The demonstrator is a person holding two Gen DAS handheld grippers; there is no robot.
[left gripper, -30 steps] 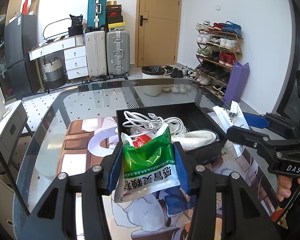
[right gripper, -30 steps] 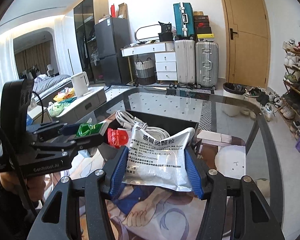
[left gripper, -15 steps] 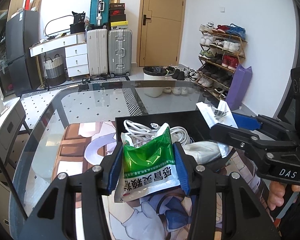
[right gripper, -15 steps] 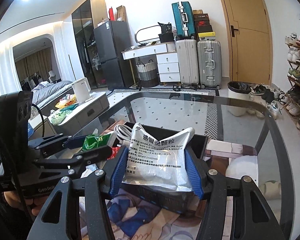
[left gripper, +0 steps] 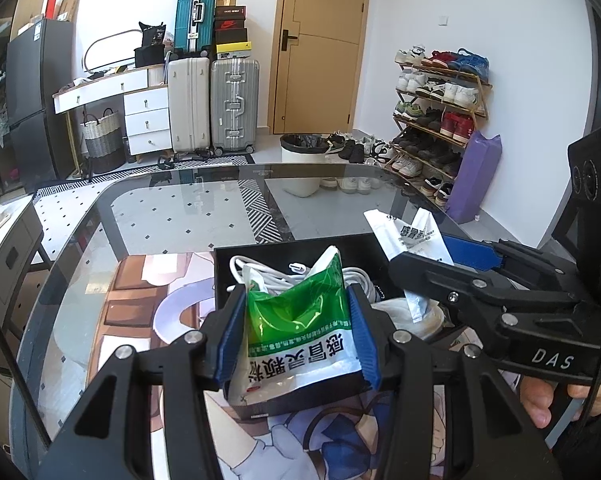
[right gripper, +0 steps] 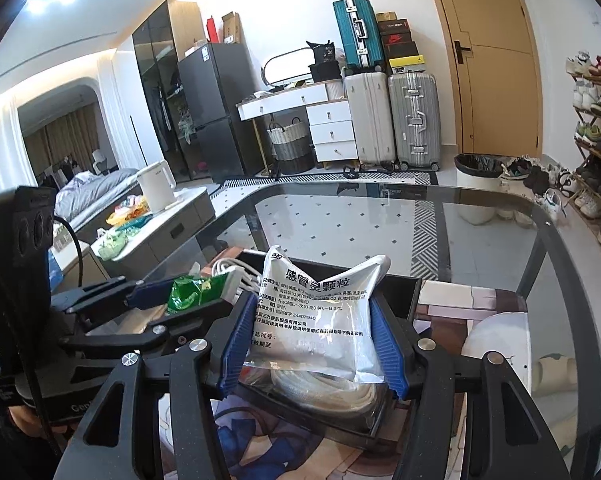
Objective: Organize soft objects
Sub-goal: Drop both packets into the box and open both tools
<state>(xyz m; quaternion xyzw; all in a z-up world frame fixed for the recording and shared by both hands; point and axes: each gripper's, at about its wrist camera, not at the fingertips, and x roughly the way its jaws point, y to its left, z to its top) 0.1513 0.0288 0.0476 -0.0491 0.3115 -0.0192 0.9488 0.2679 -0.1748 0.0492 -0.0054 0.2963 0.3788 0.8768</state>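
Bright living room behind: tan door, three suitcases against the white wall, shoe rack along the right side. Nearer, a dark-rimmed glass tabletop with rounded far corners, its far half bare, floor tiles showing through. On the near half, a cartoon-print mat, and on that a black tray holding coiled white cable.

Over the tray's near edge, left gripper clamped on a green-and-white sachet, blue pads pressing both sides, packet crumpled between them. Just to its right, right gripper clamped on a white sachet above the tray's right side; a hand gripping its handle at the lower right corner. Grippers close together, apart but with little room between them; open room only beyond the tray's far edge and to its left.

Seen only from the right wrist: white sachet face-on with black print, squeezed between the blue pads of the right gripper, cable coil directly beneath; left gripper side-on at left with the green sachet sticking out; a white kettle on a low cabinet, a fridge, a bed far left. Seen only from the left wrist: the purple bag by the shoe rack.
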